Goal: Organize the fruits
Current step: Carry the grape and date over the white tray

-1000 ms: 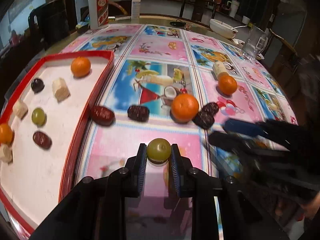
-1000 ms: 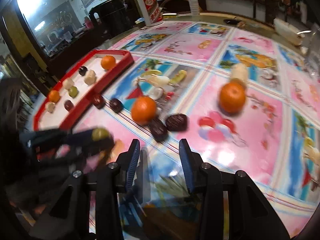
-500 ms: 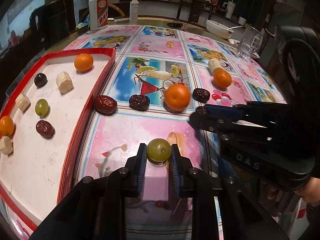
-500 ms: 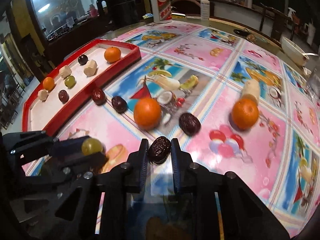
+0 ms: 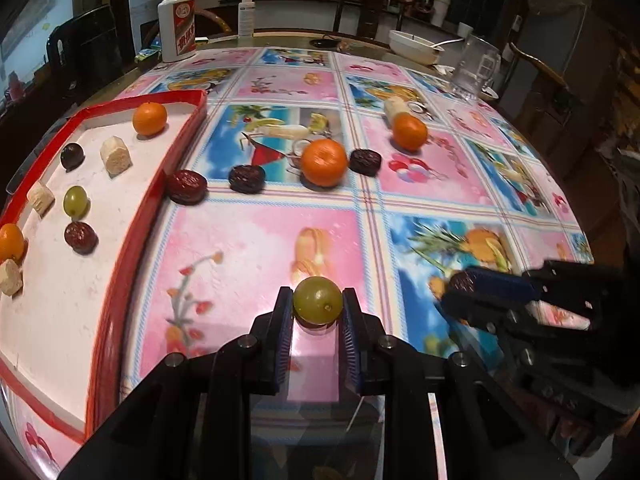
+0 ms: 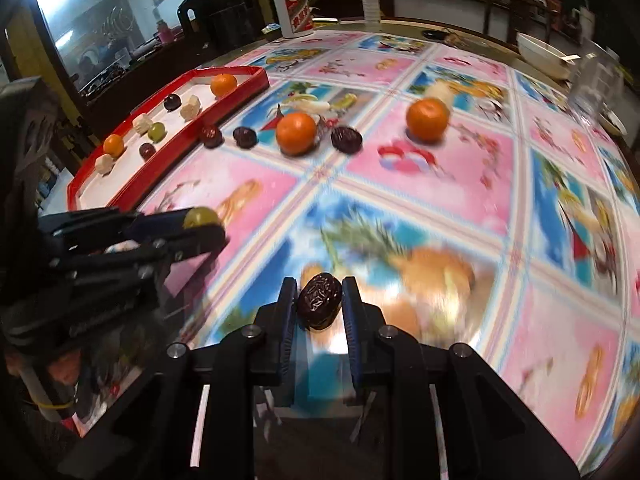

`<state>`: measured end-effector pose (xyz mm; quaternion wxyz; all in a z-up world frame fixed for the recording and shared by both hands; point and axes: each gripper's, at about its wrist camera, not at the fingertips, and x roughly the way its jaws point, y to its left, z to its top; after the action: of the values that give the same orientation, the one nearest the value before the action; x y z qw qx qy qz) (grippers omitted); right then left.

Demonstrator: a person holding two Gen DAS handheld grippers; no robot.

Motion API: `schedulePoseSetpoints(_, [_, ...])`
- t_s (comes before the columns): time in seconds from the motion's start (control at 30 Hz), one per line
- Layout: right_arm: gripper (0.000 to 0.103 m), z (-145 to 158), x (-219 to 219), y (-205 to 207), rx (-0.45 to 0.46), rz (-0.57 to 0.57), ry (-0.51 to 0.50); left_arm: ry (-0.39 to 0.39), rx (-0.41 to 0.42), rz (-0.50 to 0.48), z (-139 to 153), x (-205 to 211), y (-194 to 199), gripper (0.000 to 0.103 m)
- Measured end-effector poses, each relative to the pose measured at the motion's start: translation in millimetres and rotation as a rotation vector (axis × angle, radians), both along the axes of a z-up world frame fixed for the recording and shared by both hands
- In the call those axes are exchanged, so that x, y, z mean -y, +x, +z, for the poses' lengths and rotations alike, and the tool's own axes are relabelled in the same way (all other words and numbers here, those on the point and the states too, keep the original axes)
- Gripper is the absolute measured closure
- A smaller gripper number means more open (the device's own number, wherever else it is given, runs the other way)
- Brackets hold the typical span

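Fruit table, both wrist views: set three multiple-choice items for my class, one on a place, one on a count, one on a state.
1. Where does the red tray lie from the loose fruit, seen along the claws?
A. to the left B. to the right C. nearer the camera

2. How many oranges lie on the tablecloth outside the tray?
A. one B. two C. four

3. What does the right claw hold?
A. nothing B. a green grape C. a dark date

Answers:
1 A: the tray sits at the left in both views.
2 B: one orange, another.
3 C: it is shut on the date; the grape is in the left claw.
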<state>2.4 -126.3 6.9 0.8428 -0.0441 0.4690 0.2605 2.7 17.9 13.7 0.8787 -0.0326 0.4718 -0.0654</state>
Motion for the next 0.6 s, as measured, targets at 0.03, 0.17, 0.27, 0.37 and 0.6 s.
schedulePoseSetpoints(0.03, [0.079, -0.4, 4.3, -6.2, -0.003, -0.013, 0.006, 0.0, 0.0, -0.004, -0.1, 1.9, -2.7, 0.08])
schedulePoseSetpoints(0.17, [0.079, -1.0, 14.0, -19.8, -0.001, -0.059, 0.021, 0.017, 0.018, -0.012, -0.3, 7.9, -10.6, 0.08])
schedulePoseSetpoints(0.27, [0.079, -0.8, 12.9, -21.0, -0.003, -0.077, 0.024, 0.027, 0.024, -0.021, 0.1, 10.0, -13.6, 0.08])
schedulePoseSetpoints(0.37, [0.079, 1.8, 5.5, -19.7, -0.002, -0.076, 0.031, 0.022, 0.028, -0.024, 3.3, 7.4, -16.0, 0.08])
schedulePoseSetpoints(0.6, [0.079, 12.2, -22.2, -17.6, 0.02, -0.034, 0.041, 0.007, 0.07, -0.015, 20.8, -9.5, -24.5, 0.08])
